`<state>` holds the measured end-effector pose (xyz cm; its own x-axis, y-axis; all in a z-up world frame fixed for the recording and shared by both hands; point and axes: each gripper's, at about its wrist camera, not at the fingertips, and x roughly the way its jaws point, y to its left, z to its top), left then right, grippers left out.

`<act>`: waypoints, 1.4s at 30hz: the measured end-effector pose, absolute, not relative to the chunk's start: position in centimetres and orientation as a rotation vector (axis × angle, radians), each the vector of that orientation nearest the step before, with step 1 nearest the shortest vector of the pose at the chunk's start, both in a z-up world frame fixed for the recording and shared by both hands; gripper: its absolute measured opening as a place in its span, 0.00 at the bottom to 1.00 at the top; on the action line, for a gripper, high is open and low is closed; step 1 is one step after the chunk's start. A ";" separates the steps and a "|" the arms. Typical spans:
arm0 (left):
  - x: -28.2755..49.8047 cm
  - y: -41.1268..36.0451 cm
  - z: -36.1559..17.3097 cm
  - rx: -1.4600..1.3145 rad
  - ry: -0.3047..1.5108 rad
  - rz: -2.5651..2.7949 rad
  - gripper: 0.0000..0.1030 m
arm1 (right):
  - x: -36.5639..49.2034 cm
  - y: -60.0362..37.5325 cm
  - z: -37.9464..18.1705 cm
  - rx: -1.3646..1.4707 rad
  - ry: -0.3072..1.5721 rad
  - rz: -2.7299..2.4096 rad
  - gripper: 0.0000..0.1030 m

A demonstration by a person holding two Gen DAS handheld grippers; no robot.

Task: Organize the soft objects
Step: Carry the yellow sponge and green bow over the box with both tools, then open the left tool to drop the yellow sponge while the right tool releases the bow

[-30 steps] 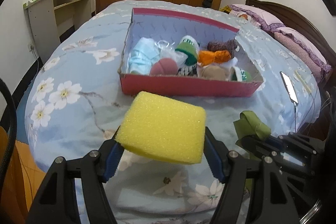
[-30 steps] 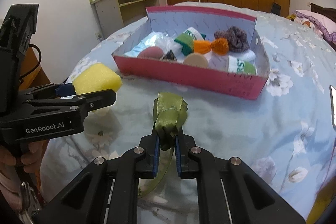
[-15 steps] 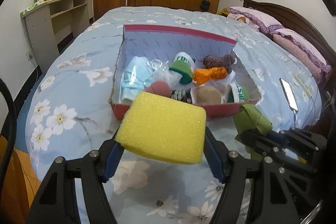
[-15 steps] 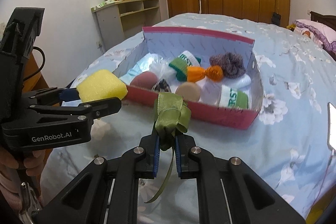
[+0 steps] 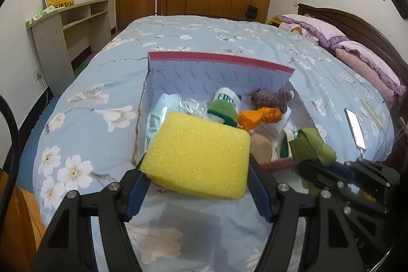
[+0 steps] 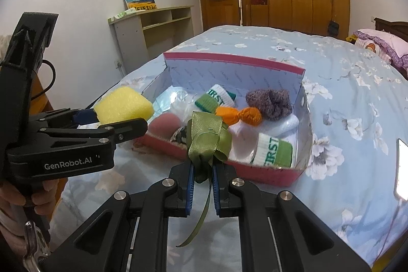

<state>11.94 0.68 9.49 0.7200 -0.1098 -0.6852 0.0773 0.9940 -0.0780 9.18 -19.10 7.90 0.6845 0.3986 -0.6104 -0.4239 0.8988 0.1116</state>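
I held one yellow sponge [image 5: 197, 153] in left tongs [image 5: 197, 186], one green ribbon [image 6: 207, 142] pinched in right tongs [image 6: 202, 185]; red box [image 6: 280, 173] at twelve o'clock.

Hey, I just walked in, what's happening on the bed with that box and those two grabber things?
A person is sorting soft things into a red box on the bed. The left tongs grip a yellow sponge, the right tongs pinch a green ribbon. Both are held in the air at the box's near side, not yet dropped in. Rolled socks, an orange bundle and other soft items already lie inside.
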 end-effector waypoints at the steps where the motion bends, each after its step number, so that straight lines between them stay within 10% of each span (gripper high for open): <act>1: 12.2 0.6 9.6 -0.043 0.757 -0.103 0.71 | 9.3 -19.1 8.0 -0.039 0.673 0.459 0.13; 42: 21.0 -1.0 5.2 -0.025 0.821 -0.058 0.71 | 17.5 -20.5 4.6 -0.023 0.726 0.365 0.13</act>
